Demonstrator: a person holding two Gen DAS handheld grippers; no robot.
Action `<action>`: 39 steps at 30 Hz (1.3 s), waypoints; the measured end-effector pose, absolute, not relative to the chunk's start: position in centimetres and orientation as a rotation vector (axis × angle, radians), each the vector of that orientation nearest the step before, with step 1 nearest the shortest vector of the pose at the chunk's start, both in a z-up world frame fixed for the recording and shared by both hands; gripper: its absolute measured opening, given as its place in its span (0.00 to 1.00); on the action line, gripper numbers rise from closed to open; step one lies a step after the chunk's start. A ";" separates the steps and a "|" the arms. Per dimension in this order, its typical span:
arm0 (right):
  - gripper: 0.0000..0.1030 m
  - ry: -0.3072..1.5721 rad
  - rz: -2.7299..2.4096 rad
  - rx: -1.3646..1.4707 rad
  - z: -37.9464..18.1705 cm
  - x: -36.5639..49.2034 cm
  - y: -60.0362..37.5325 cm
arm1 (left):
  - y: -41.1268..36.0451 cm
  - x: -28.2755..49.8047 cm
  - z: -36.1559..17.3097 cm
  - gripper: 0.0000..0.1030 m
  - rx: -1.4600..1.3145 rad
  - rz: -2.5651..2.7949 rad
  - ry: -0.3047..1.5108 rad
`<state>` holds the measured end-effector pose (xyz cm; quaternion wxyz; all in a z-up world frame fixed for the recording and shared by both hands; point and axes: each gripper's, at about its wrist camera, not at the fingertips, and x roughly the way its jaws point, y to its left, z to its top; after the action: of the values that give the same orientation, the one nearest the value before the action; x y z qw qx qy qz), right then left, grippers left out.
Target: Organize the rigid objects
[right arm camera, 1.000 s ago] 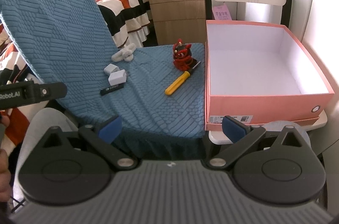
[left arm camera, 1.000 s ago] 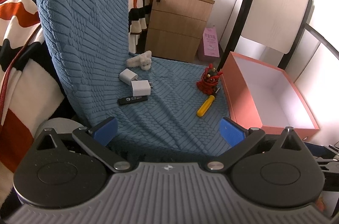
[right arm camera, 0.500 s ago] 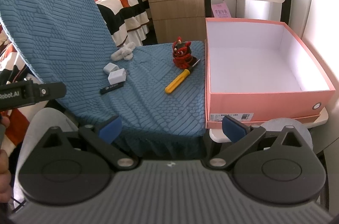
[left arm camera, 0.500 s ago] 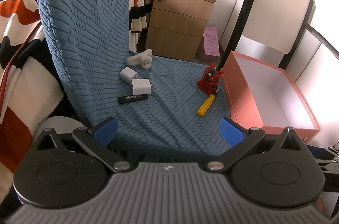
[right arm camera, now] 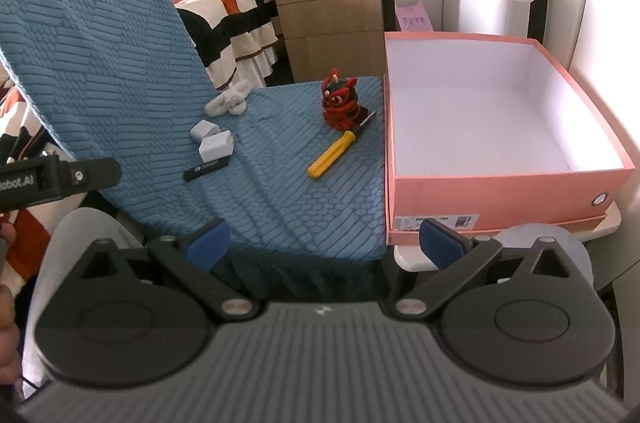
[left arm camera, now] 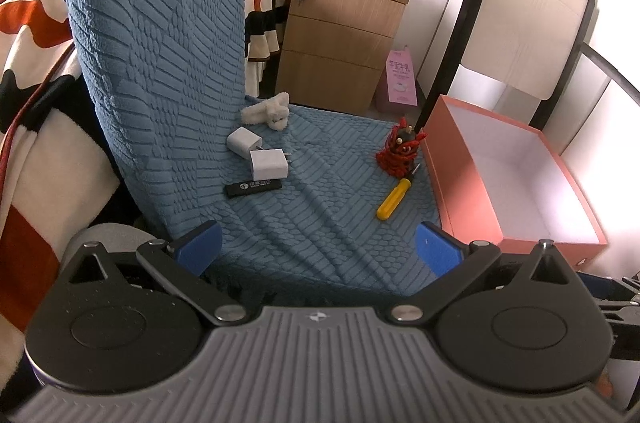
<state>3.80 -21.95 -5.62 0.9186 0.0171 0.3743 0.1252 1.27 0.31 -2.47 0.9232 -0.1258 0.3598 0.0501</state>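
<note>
Blue textured cloth (left arm camera: 280,223) drapes our chair; the empty pink box (right arm camera: 500,179) sits right. Left of it lie figurine (right arm camera: 340,99), chargers (right arm camera: 216,145), screwdriver (right arm camera: 332,154). We should approach one item squarely. Left tool (left arm camera: 316,247) and right tool (right arm camera: 324,243) hover near, spread wide, holding nothing.

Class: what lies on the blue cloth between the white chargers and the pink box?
The red figurine and yellow screwdriver lie between the chargers and the box, close by the box; the right wrist view shows it best.
</note>
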 end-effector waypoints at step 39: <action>0.91 0.671 0.319 0.067 -10.1 12.6 -17.4 | 6.4 15.2 -13.4 1.00 -0.233 0.164 0.735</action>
<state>12.60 -17.40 -10.13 0.9312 0.0327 0.3279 0.1558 15.24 6.44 -13.39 0.9234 -0.1133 0.3581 0.0797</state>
